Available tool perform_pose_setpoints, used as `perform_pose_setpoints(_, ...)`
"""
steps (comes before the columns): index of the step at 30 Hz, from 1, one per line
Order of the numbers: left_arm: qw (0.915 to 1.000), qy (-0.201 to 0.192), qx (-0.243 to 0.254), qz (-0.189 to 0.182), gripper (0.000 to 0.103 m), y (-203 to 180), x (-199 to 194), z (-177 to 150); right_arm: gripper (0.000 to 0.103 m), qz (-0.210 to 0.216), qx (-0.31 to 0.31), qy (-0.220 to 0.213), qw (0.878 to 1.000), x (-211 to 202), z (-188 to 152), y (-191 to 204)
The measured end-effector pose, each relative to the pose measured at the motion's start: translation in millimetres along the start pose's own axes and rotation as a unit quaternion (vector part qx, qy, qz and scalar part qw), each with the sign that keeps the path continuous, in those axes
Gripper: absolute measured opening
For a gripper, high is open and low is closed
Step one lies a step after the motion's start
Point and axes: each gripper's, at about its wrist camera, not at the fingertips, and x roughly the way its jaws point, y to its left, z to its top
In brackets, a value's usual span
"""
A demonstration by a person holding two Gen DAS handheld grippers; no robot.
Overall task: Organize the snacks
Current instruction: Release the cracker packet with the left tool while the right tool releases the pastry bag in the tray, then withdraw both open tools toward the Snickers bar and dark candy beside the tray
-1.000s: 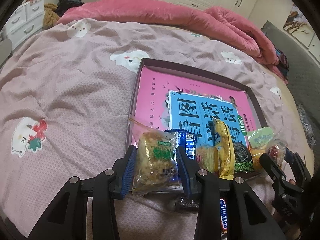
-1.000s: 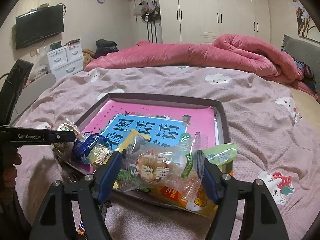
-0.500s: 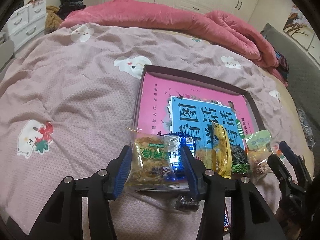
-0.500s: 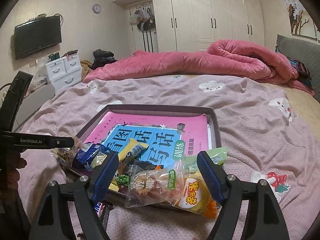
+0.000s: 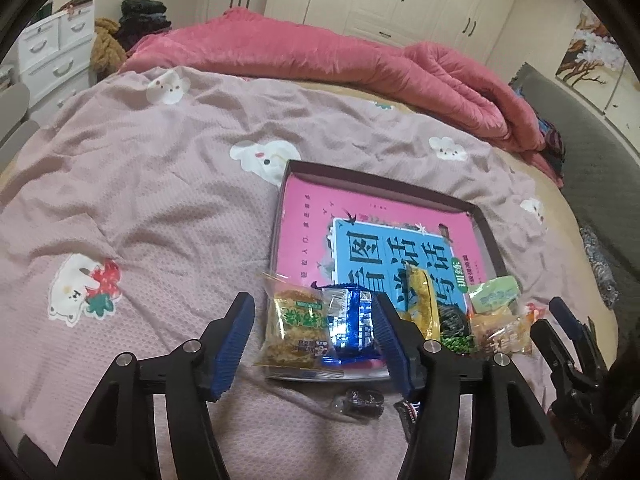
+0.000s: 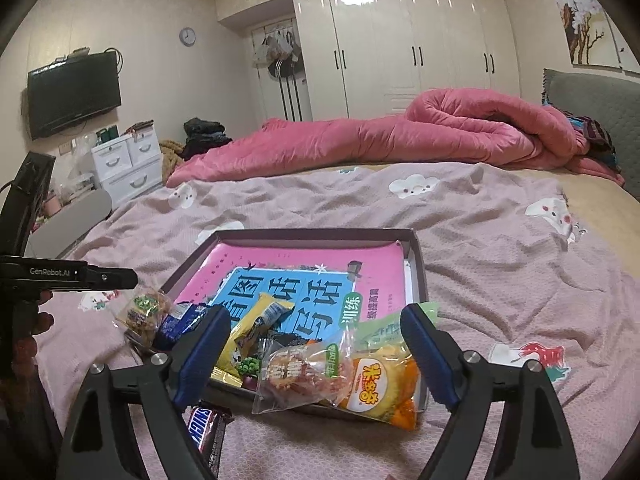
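A shallow dark box (image 5: 384, 186) with a pink and blue book inside lies on the bed; it also shows in the right wrist view (image 6: 418, 264). Several snack packets lie along its near edge. My left gripper (image 5: 312, 328) is open and empty, its jaws either side of a yellow-green cracker packet (image 5: 298, 324) and a blue packet (image 5: 354, 320). My right gripper (image 6: 316, 340) is open and empty, above a clear packet of brown snacks (image 6: 300, 372) and an orange packet (image 6: 376, 388). A Snickers bar (image 6: 206, 430) lies on the bedspread in front of the box.
A small dark wrapped sweet (image 5: 362, 398) lies on the mauve bedspread (image 5: 140, 200) before the box. A rolled pink duvet (image 6: 400, 136) lies across the far side of the bed. White drawers (image 6: 128, 164) stand at the far left.
Both grippers opened, let go of their packets on the box's near edge, and drew back and up. The cracker packet and the clear packet now lie free.
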Motion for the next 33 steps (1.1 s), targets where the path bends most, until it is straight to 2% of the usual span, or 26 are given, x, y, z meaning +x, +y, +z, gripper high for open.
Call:
perform_pose_setpoints(22, 0.9999, -0.001, 0.006, -0.010, 0.067, 6.8, -22.4, -10.6, 0.090, 0.010, -0.003, -0.031, 0.999, -28.6, 0.4, 5.8)
perform_pose_setpoints(33, 0.9993, 0.019, 0.024, -0.021, 0.068, -2.7, -20.4, -27.2, 0.090, 0.015, -0.002, -0.017, 1.000, -40.8, -8.9, 13.6)
